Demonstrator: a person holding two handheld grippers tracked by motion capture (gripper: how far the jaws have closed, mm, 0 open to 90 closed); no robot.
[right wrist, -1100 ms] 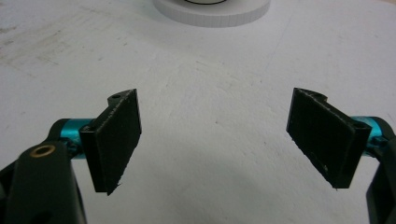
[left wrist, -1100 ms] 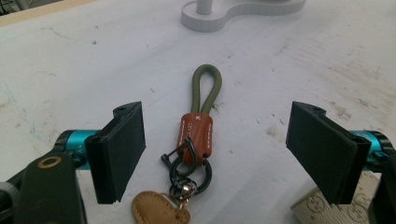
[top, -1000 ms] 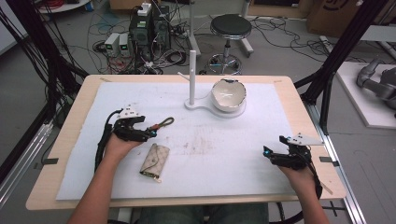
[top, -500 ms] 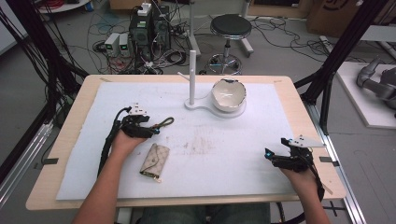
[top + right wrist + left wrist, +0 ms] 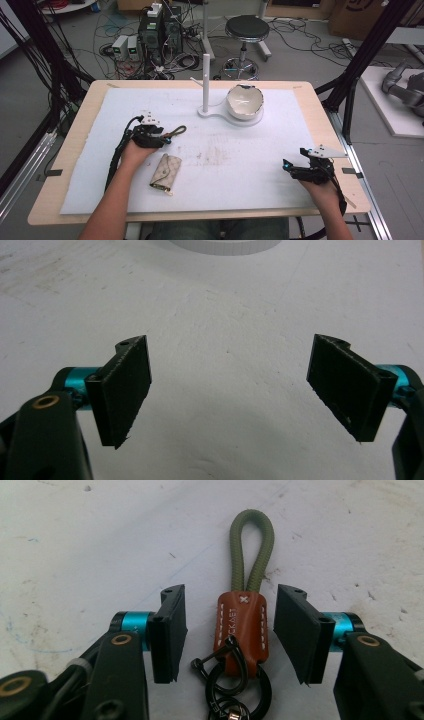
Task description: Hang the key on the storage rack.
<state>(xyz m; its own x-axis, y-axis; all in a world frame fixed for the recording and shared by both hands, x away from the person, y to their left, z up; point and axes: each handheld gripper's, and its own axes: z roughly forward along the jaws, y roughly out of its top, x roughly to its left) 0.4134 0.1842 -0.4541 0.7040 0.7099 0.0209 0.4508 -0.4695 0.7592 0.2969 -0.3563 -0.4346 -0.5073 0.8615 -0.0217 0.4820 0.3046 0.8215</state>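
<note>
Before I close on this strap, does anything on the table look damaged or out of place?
The white bowl on the stand has a jagged, uneven rim, as if chipped or broken. The mat is smudged at its middle. The keychain strap lies straight between the left gripper jaws, not yet pinched.

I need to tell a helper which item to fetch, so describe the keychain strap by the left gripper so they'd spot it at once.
On the white mat covering the table, look at its left half, just left of the white stand with the bowl. The keychain strap lies between the left gripper's jaws, which have just been closing without touching it. Unlike the beige key pouch nearby, it has an olive cord loop, a brown leather tab and black rings.
</note>
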